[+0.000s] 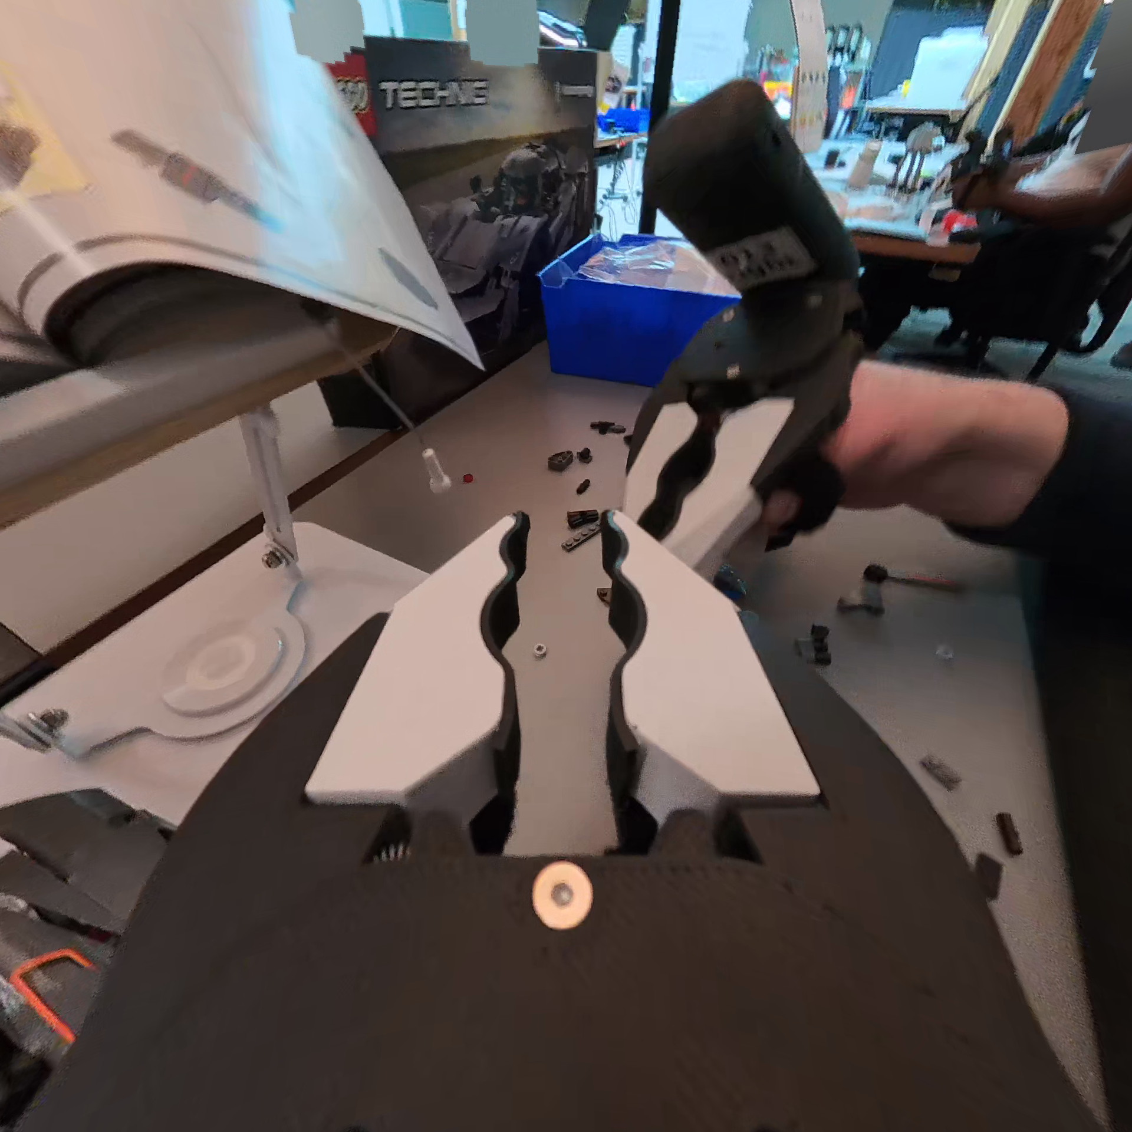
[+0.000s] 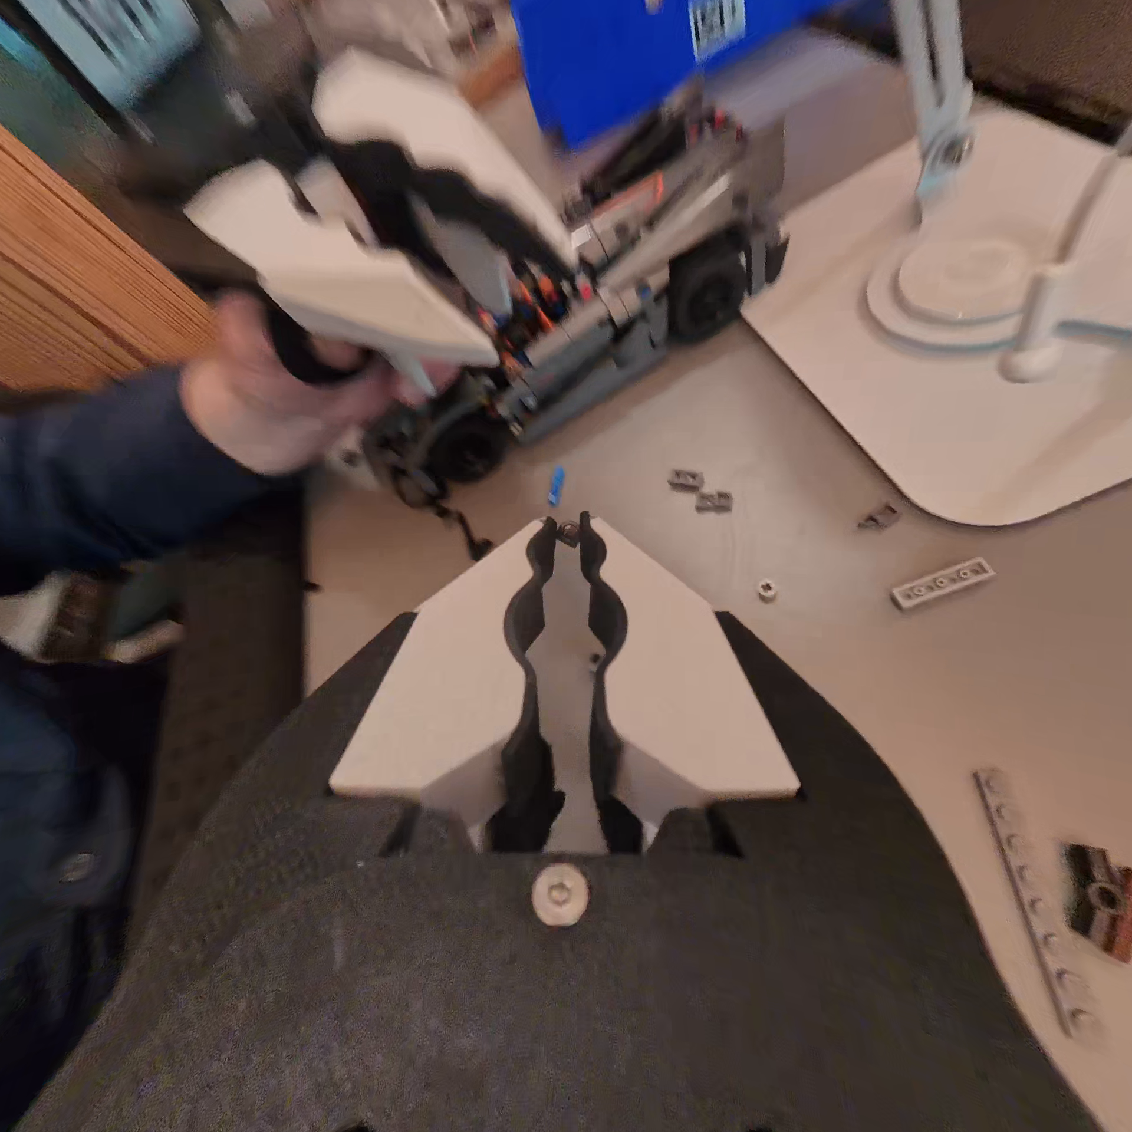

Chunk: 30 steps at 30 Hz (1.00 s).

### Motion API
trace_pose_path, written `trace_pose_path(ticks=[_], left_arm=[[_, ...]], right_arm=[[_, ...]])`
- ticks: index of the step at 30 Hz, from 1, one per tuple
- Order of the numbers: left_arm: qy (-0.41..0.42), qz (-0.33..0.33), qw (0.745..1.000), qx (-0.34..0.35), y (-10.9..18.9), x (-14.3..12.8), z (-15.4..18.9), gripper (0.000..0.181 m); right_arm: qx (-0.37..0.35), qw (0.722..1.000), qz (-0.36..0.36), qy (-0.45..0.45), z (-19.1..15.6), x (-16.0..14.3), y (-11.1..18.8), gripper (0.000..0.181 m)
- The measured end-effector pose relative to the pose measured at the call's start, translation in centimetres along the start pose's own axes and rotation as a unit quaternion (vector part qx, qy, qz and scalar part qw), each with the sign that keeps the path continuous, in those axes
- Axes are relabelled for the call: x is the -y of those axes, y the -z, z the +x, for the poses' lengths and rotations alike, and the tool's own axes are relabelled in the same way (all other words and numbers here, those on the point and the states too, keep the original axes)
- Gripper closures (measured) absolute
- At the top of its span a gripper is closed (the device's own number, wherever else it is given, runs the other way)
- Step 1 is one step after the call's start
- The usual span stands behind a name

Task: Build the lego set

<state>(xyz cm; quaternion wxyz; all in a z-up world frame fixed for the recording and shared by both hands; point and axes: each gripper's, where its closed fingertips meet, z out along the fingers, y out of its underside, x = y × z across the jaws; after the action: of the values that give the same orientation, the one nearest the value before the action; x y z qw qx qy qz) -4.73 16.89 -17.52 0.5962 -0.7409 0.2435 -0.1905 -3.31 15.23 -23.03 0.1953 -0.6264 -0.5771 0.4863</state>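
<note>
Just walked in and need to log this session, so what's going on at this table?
A person is building a Lego vehicle with a handheld gripper in each hand. The right gripper is pinching a tiny dark piece at its fingertips, above the grey table. The left gripper is open and holds nothing. The part-built vehicle stands by a blue bin, with loose pieces such as a grey plate scattered about. An instruction booklet sits on a white stand.

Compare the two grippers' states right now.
The left gripper has its jaws apart and holds nothing; the right gripper is nearly shut, pinching a small dark piece at its tips. Both have white fingers with wavy black pads and hover over the table.
</note>
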Motion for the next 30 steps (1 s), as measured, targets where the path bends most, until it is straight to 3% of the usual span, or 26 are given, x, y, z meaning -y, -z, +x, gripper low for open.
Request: trace_pose_path(ticks=[3, 8, 15, 22, 30], left_arm=[[-0.076, -0.003, 0.997, -0.005, -0.3, 0.4, 1.8, 0.155], [-0.208, -0.016, 0.978, 0.022, -1.6, 0.5, 4.7, 0.153], [-0.289, -0.01, 0.956, 0.054, -2.7, 1.1, 6.9, 0.159], [-0.274, 0.001, 0.96, 0.054, -2.6, 1.4, 7.2, 0.171], [-0.326, -0.001, 0.94, 0.1, -2.4, 1.7, 7.0, 0.172]], right_arm=[[0.063, 0.992, 0.1, -0.047, -1.2, 2.1, 3.8, 0.177], [0.151, 0.969, 0.174, -0.084, -3.1, 2.8, 7.3, 0.177], [0.216, 0.953, 0.18, -0.108, -4.4, 2.7, 7.2, 0.178], [0.227, 0.95, 0.19, -0.101, -4.7, 2.8, 7.0, 0.177], [0.233, 0.943, 0.207, -0.115, -4.7, 3.1, 7.0, 0.178]])
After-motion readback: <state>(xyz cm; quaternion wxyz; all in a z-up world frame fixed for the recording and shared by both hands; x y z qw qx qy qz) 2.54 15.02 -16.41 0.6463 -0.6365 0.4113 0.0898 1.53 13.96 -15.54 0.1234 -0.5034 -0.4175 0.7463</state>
